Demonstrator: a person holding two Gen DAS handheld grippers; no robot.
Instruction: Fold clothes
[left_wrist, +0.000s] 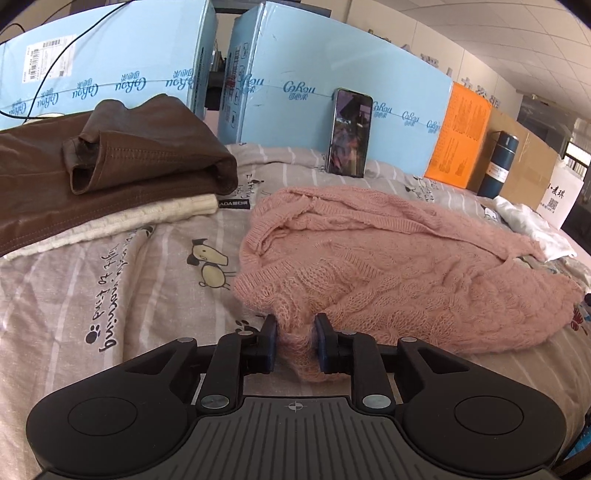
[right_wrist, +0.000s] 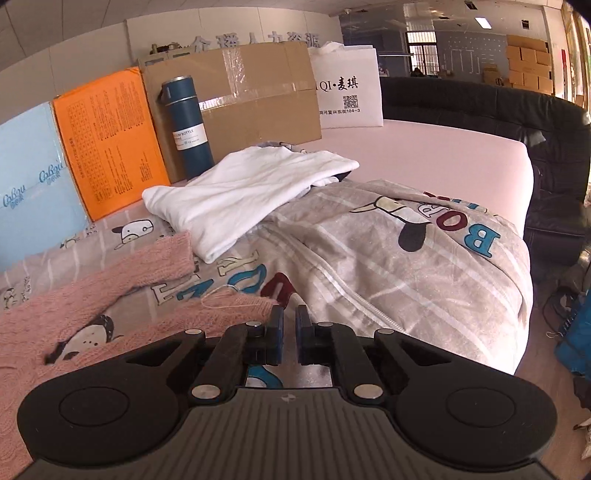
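Note:
A pink knitted sweater lies bunched on the grey cartoon-print bedsheet. My left gripper is shut on a bunched fold of the sweater at its near edge. In the right wrist view the sweater lies at the left, with a sleeve reaching toward the fingers. My right gripper is nearly closed with a thin gap and holds nothing; the sweater's edge lies just left of its left finger.
A folded brown leather garment lies on a cream knit at the left. A phone leans on light blue boxes. A white garment, blue bottle, cardboard box and orange box stand behind.

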